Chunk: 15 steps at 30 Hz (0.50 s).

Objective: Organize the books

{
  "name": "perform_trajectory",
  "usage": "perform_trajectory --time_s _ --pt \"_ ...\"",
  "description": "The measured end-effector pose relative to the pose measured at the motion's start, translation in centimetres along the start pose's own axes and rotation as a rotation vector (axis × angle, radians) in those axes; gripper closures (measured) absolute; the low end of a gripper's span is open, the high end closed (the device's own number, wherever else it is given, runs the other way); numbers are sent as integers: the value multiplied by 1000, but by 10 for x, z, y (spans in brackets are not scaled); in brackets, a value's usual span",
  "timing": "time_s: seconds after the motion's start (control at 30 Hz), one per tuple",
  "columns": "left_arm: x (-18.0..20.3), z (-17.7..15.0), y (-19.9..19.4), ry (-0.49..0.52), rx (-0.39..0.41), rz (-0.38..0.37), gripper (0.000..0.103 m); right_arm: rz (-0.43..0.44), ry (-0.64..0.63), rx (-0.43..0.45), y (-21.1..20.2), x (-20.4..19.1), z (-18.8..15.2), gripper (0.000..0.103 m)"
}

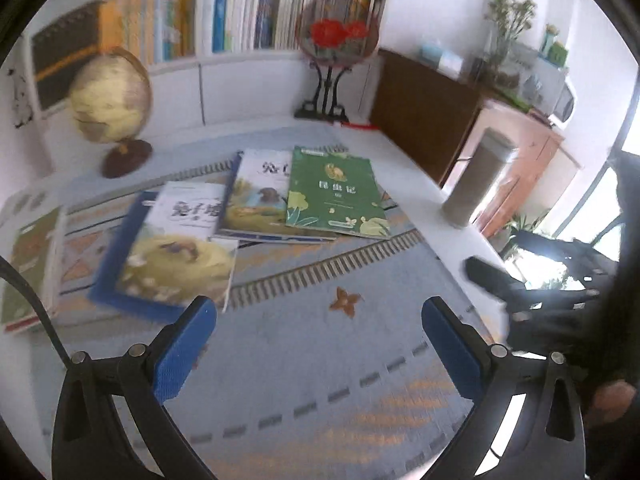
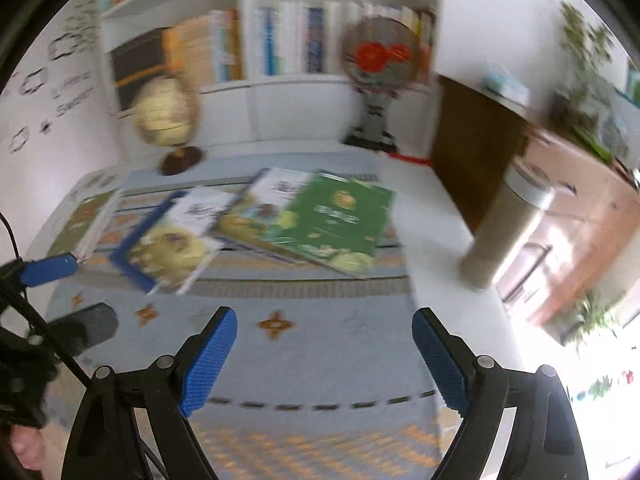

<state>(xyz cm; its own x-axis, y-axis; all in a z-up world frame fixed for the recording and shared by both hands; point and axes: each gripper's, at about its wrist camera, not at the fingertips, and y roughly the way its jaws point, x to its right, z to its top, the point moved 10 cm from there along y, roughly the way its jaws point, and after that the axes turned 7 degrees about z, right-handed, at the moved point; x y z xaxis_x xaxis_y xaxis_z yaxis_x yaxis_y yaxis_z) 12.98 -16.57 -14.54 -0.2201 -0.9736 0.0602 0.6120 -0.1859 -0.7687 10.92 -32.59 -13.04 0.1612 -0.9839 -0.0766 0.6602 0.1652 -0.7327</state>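
Four thin, flexible paperback books (image 1: 256, 216) lie fanned and overlapping mid-table on the patterned blue mat (image 1: 320, 360), light and prone to sagging, best pinched at a free edge, while left gripper (image 1: 320, 344) and right gripper (image 2: 324, 356) hang empty, jaws apart.

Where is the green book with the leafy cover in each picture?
Left wrist view: the green book with the leafy cover lies just right of centre, overlapping a pale book's right edge on the blue patterned mat.
Right wrist view: the same green book sits at centre, blurred, rightmost in the spread of books.
Shared landmark: the cream globe on a dark round base, up left.
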Motion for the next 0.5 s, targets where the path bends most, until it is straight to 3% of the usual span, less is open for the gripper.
perform_trajectory --time_s 0.07,0.17,0.33,0.43,0.5 --pt "-2 10 27 -20 -52 -38 1 -3 50 -29 17 20 9 15" --pt "-11 28 57 -37 -67 -82 1 -24 158 -87 59 51 24 16" --pt "-12 65 116 1 -102 -129 3 31 290 -159 123 70 35 41" --pt "-4 78 157 39 -146 -152 13 61 322 -184 153 72 40 46" --pt "1 79 182 56 -184 -161 25 58 343 -187 173 76 45 46"
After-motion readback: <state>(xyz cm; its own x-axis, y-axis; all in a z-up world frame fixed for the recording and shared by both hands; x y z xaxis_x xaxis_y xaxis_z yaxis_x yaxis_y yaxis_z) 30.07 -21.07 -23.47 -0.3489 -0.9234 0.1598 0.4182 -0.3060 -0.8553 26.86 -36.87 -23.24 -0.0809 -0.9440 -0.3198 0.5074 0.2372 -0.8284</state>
